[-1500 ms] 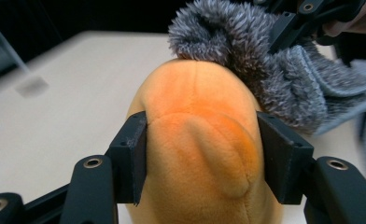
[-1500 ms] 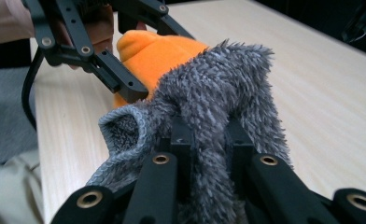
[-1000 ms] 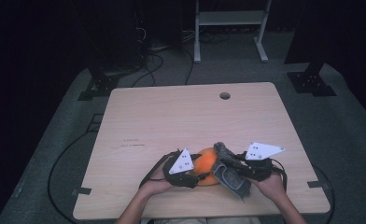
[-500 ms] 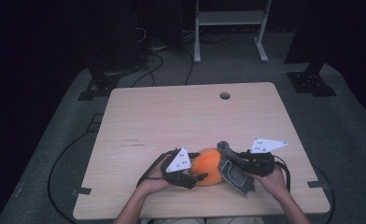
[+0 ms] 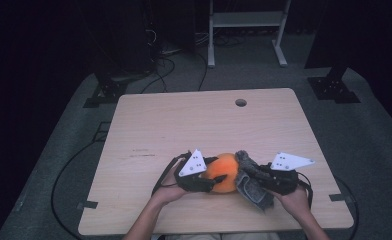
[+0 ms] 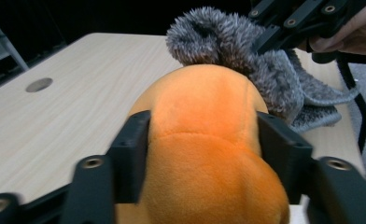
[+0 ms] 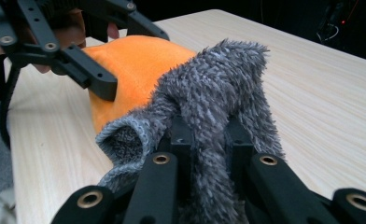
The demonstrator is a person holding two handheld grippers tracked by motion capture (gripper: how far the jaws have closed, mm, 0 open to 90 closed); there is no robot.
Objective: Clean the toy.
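While both grippers meet at near table edge [image 5: 134,150], we note: left gripper [image 6: 202,154] partly closed, jaws just closing, pads pressing orange plush ball [image 6: 209,140]. Right gripper [image 7: 209,140] pinched shut on grey fuzzy sock [image 7: 218,93]. Sock lies right of ball, touching it; long axis runs toward ball, open cuff facing ball.

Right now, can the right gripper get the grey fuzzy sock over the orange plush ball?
Probably yes: the right gripper pinches the grey fuzzy sock right against the orange plush ball, which the left gripper clamps steady.
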